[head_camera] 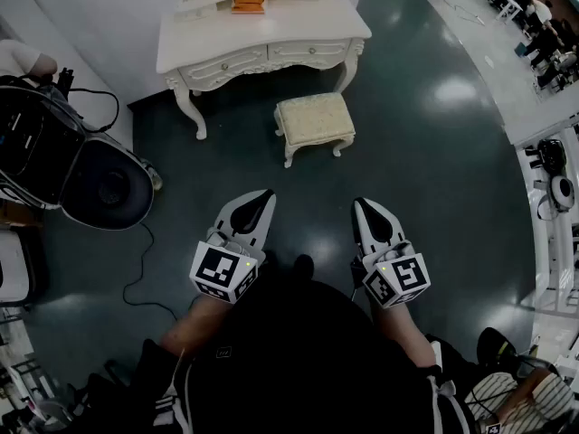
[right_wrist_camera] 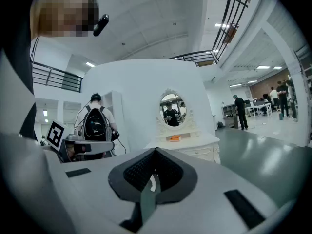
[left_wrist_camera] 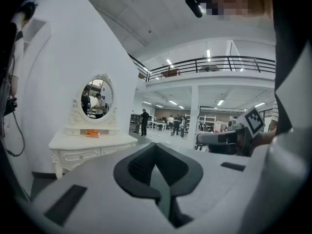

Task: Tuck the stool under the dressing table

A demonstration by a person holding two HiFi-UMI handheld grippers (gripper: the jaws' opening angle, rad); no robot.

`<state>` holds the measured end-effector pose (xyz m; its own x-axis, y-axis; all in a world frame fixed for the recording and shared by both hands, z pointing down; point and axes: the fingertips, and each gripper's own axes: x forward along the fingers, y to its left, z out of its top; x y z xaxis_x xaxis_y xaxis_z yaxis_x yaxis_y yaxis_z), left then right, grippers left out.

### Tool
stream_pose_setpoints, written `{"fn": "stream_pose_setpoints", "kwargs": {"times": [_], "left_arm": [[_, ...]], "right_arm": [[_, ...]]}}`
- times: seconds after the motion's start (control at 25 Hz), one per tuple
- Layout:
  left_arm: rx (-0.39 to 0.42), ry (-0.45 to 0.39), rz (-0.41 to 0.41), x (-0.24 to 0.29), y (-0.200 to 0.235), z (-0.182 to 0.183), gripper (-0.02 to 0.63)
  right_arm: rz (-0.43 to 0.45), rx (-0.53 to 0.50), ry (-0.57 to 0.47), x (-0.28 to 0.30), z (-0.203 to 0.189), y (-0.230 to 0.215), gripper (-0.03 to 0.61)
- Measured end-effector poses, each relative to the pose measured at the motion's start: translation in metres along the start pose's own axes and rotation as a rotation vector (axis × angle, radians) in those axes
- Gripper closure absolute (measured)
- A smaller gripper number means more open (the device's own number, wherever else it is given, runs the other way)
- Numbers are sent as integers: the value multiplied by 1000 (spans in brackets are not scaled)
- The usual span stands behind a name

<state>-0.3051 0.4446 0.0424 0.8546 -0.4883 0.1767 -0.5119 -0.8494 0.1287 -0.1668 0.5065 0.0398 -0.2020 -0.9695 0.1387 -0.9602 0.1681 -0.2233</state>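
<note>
Well ahead of both claws, in the lane between their two tips: the stool (head_camera: 314, 120), upright on the dark floor (head_camera: 425, 170), just short of the dressing table (head_camera: 298, 21) and nearer its front leg on the right claw's side. Not yet tucked; seat out from under the drawer front, judging by the head view. Farther beyond the stool: the table itself against a white wall, with an orange item (head_camera: 249, 4) on top and an oval mirror (left_wrist_camera: 96, 97) above.

On the left gripper (head_camera: 264, 197): jaws pressed together, nothing between the pads. On the right gripper (head_camera: 362, 206): likewise closed tight and empty. Both held low before the body, side by side, pointing almost level toward the furniture. Probably a carrying posture for the walk-up, closed for want of anything within reach.

Off to the left claw's outer side: a person (right_wrist_camera: 95, 123) wearing a black backpack. Worth steering clear of on the approach.

Likely next: closing the distance, then either pressing closed tips against the seat's near edge or opening to take its rim. Probably a straight shove into the gap between the table's front legs, biased slightly toward the left claw's side to spare the nearby leg.
</note>
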Motion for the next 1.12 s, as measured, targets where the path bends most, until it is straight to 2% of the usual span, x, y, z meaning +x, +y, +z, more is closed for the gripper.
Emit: {"fn": "stream_pose_setpoints", "kwargs": {"times": [0.52, 1.12], "left_arm": [[-2, -4, -9, 19, -5, 3, 609], [20, 0, 21, 56, -43, 1, 609]], "right_arm": [[-11, 24, -17, 0, 2, -25, 564], [29, 80, -51, -26, 6, -71, 563]]}}
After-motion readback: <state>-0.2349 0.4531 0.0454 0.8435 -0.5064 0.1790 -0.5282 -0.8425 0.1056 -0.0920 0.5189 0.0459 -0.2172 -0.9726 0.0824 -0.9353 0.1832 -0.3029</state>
